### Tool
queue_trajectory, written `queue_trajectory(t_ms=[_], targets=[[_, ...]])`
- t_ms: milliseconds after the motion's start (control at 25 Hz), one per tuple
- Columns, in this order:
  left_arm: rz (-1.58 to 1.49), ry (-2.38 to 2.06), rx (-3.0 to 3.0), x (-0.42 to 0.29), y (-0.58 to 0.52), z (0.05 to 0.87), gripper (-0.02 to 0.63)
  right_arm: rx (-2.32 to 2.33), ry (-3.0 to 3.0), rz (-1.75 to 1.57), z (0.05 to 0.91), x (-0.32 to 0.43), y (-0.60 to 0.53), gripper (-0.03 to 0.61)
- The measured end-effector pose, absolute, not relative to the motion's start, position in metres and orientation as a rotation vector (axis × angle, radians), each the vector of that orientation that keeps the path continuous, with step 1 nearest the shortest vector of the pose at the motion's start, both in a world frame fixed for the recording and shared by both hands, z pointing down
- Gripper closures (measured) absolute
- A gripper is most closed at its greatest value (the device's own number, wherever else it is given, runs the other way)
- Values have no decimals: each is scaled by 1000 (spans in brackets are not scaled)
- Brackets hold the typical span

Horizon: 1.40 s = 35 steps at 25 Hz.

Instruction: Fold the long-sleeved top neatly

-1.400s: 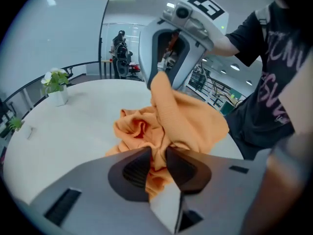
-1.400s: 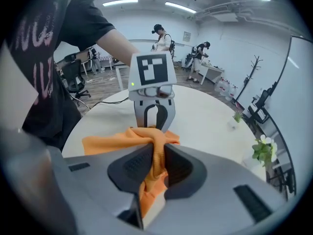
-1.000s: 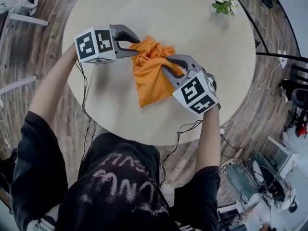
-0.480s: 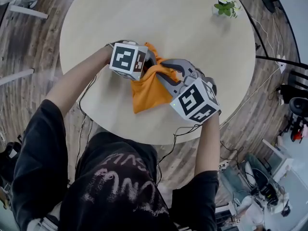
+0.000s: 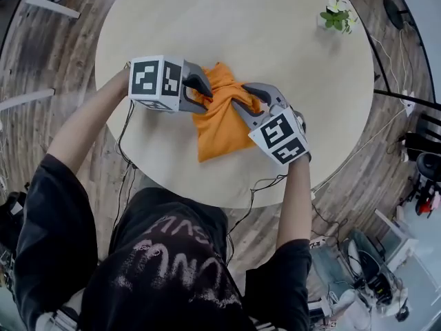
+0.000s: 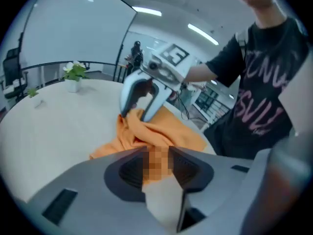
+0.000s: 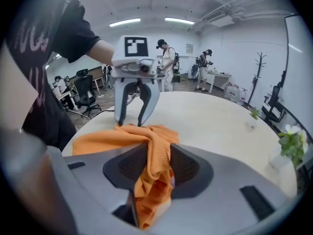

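Your jaws just widened: left tool [image 5: 204, 96] slack around the crumpled orange ribbed top [image 5: 220, 133], right tool [image 5: 240, 100] pinching it.

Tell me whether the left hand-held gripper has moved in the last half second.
Yes. The left hand-held gripper drew back toward the table's left edge; its jaws have just been opening, orange top between them.

Overhead plus opposed close-ups, top [image 5: 220, 126] shared

Ribbed cloth top [image 7: 156, 155], smooth matt table [image 5: 275, 81]
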State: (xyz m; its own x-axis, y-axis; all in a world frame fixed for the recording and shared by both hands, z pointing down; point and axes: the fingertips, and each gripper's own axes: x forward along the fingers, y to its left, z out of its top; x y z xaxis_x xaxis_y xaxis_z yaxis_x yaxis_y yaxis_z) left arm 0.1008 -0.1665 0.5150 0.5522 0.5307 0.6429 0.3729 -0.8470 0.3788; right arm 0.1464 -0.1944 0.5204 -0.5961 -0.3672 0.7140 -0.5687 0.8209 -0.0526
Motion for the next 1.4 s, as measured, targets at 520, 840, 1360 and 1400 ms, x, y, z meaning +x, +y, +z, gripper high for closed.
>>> queue_trajectory(t_ms=[520, 840, 1360, 1400], targets=[[1074, 567, 2568, 96, -200, 512, 549, 887, -2268, 546, 535, 174, -194, 330], [1050, 155, 2647, 92, -265, 524, 604, 846, -2255, 503, 544, 165, -192, 319], [1127, 522, 2628, 80, -210, 523, 557, 615, -2255, 523, 522, 159, -179, 415], [1070, 528, 2623, 79, -209, 515, 580, 602, -2268, 512, 518, 157, -178, 432]])
